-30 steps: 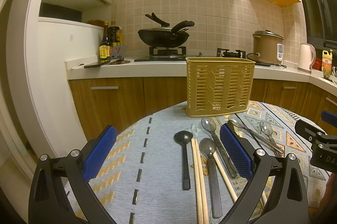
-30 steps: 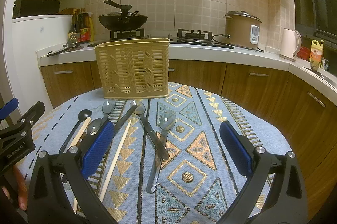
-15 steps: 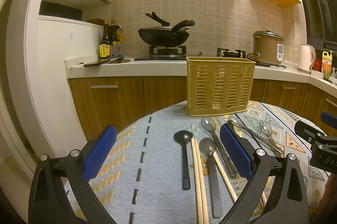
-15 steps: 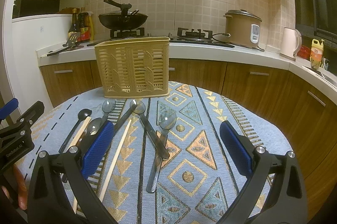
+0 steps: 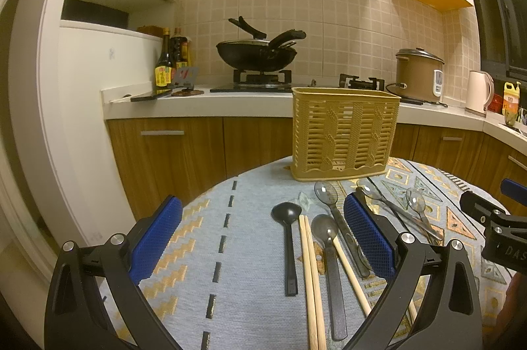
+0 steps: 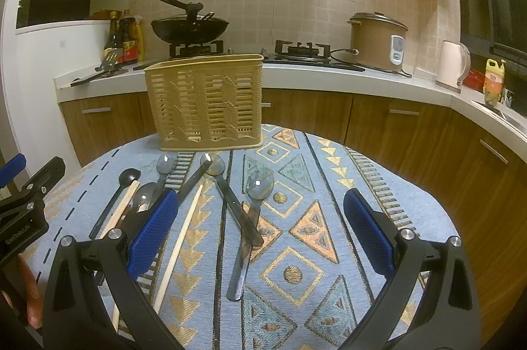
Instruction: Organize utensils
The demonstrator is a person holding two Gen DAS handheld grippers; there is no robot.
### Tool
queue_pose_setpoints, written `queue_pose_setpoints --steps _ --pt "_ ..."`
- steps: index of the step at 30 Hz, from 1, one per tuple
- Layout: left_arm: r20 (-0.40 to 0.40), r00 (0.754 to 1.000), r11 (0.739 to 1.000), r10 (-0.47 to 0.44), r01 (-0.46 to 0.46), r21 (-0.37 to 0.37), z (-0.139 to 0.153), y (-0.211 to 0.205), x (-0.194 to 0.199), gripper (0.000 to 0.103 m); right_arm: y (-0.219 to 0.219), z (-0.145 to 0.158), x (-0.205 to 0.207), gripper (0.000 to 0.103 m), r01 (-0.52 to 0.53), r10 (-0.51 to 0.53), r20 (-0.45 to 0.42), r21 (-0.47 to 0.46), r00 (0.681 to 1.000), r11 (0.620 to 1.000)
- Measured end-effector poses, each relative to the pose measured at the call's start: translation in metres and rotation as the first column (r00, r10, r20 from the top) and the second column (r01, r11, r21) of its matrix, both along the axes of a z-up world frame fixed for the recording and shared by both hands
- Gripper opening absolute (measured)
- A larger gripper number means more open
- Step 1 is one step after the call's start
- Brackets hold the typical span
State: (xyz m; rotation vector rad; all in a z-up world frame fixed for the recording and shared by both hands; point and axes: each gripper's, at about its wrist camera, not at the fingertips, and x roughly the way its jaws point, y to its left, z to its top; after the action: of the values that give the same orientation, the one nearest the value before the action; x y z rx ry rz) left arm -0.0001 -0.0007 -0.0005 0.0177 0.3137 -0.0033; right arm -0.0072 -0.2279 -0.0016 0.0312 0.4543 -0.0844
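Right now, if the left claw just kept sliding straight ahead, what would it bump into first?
Probably the black spoon on the tablecloth; it lies between the open left gripper fingers. Depth is uncertain: passing above it, the gripper might reach the beige basket.

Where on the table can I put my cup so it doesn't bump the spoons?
Free cloth lies right of the clear spoon, toward the table edge, and left of the black spoon by the dashed lines. It's crowded in front of the basket, where spoons and chopsticks overlap.

Both wrist cams sit low over the table, facing the tan slotted plastic utensil basket (image 5: 345, 132) (image 6: 206, 102). Left cam views from basket's left-front, right from right-front; both share it.
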Motion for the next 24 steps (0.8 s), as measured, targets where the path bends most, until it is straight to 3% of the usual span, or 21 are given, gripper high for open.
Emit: queue_pose_setpoints --steps 4,9,12,14,18,19,21,24 --pt "-0.042 0.999 1.0 -0.017 0.017 -0.021 0.009 0.028 0.011 0.095 -0.004 0.002 -0.007 0.096 0.064 -0.066 0.058 0.031 0.996 0.997" --pt "-0.201 0.975 0.995 -0.096 0.09 -0.039 0.01 0.032 0.027 0.095 -0.021 0.002 0.005 0.096 0.024 -0.021 -0.026 0.159 0.999 0.987" --pt "-0.382 0.909 0.982 -0.17 0.187 0.008 0.007 0.035 0.055 0.087 -0.029 0.003 0.02 0.096 0.017 0.004 -0.111 0.188 0.994 0.982" --pt "-0.477 0.847 0.968 -0.235 0.247 -0.038 0.009 0.036 0.077 0.084 -0.032 0.005 0.032 0.096 0.02 0.01 -0.173 0.169 0.985 0.985" --pt "-0.524 0.793 0.948 -0.31 0.301 -0.106 0.01 0.026 0.113 0.079 -0.044 0.009 0.064 0.086 -0.007 0.067 -0.296 0.198 0.953 0.98" --pt "-0.543 0.786 0.95 -0.295 0.3 -0.083 0.007 0.02 0.123 0.077 -0.049 0.007 0.074 0.082 -0.005 0.076 -0.335 0.209 0.939 0.978" --pt "-0.609 0.746 0.955 -0.269 0.288 -0.07 -0.002 0.009 0.149 0.073 -0.058 0.002 0.093 0.071 -0.003 0.11 -0.403 0.255 0.909 0.967" --pt "-0.651 0.69 0.946 -0.317 0.276 -0.169 -0.011 0.0 0.172 0.066 -0.073 -0.008 0.127 0.061 0.012 0.164 -0.495 0.333 0.853 0.943"
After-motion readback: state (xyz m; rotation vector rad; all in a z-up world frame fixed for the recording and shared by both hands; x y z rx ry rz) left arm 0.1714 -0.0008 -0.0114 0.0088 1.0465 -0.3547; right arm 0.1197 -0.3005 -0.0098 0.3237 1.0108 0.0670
